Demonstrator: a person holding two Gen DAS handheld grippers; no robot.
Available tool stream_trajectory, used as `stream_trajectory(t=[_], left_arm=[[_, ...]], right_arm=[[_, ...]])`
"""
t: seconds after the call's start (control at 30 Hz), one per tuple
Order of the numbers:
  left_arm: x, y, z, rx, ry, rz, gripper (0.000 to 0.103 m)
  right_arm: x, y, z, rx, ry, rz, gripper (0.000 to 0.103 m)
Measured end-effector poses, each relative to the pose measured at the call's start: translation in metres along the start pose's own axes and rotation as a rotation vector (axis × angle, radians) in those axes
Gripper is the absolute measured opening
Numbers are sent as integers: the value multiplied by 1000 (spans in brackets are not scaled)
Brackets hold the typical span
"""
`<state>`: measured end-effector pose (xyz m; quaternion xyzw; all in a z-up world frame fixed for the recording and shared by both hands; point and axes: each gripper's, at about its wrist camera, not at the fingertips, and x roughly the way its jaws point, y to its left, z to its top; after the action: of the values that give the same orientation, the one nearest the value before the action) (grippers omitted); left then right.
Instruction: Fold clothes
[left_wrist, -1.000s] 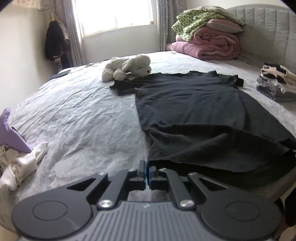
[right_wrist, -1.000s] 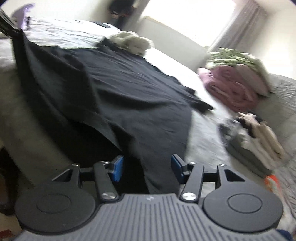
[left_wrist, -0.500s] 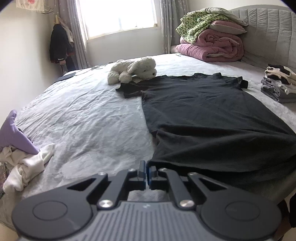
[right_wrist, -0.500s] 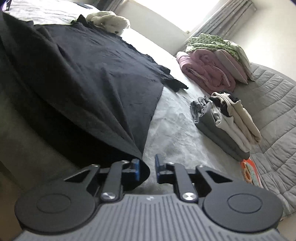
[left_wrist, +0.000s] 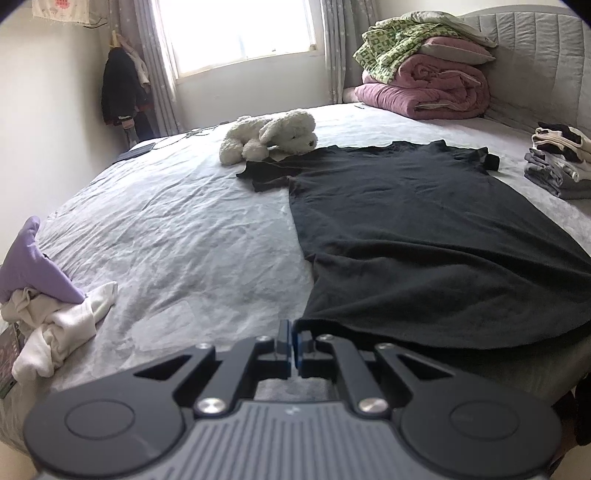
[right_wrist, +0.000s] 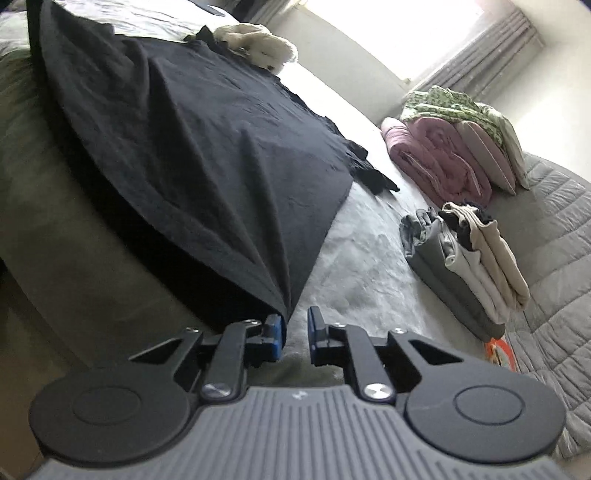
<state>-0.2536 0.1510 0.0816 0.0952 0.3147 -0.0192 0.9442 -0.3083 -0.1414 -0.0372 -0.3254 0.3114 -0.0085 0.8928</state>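
The black T-shirt (left_wrist: 424, 236) is spread flat on the bed (left_wrist: 192, 229), collar end toward the window and hem at the near edge of the mattress, where the fabric overhangs slightly. Its long axis runs away from both grippers, from hem to collar.

The left gripper (left_wrist: 293, 345) is positioned at the hem's left corner. Its jaws are closed, pads all but touching; the corner of the hem lies right at the tips, and a pinch on it is judged likely, though the fabric between the pads cannot be made out.

The right gripper (right_wrist: 295, 334) is positioned at the hem's right corner. Its jaws are parted by a narrow gap. The corner fabric, gathered into radiating pleats, touches the left-hand pad only; nothing is clamped.

Each hem corner is thus served by the nearer gripper. Before a lift, closure of the right jaws on their corner is judged necessary.

Open sheet is available to the left of the shirt. Room is limited by the plush dog (left_wrist: 271, 134) touching the left sleeve, the folded stack (right_wrist: 465, 258) close on the right, the rolled bedding (left_wrist: 424, 86) beyond the collar, and the loose clothes (left_wrist: 48, 306) at the near left.
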Motion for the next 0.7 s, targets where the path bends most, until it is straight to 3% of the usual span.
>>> stream_trajectory(t=[0.07, 0.13, 0.27, 0.37, 0.47, 0.57, 0.7], left_arm=[[-1, -1, 0, 6, -1, 2, 2], [0, 0, 0, 1, 6, 2, 2], [2, 3, 13, 17, 20, 9, 2], [-3, 11, 49, 19, -2, 2, 2], [-25, 24, 105, -9, -86, -3, 2], [-48, 32, 117, -17, -122, -6, 2], [-27, 19, 71, 45, 21, -34, 2]], right_arm=[[0, -5, 0, 29, 6, 23, 12], [-1, -12, 2, 66, 12, 41, 0], [5, -38, 12, 125, 26, 25, 0], [-12, -90, 51, 211, -71, -10, 0], [-29, -143, 90, 297, -169, -45, 0], [-45, -184, 118, 369, -240, -57, 0], [-16, -136, 61, 353, -50, 55, 0]])
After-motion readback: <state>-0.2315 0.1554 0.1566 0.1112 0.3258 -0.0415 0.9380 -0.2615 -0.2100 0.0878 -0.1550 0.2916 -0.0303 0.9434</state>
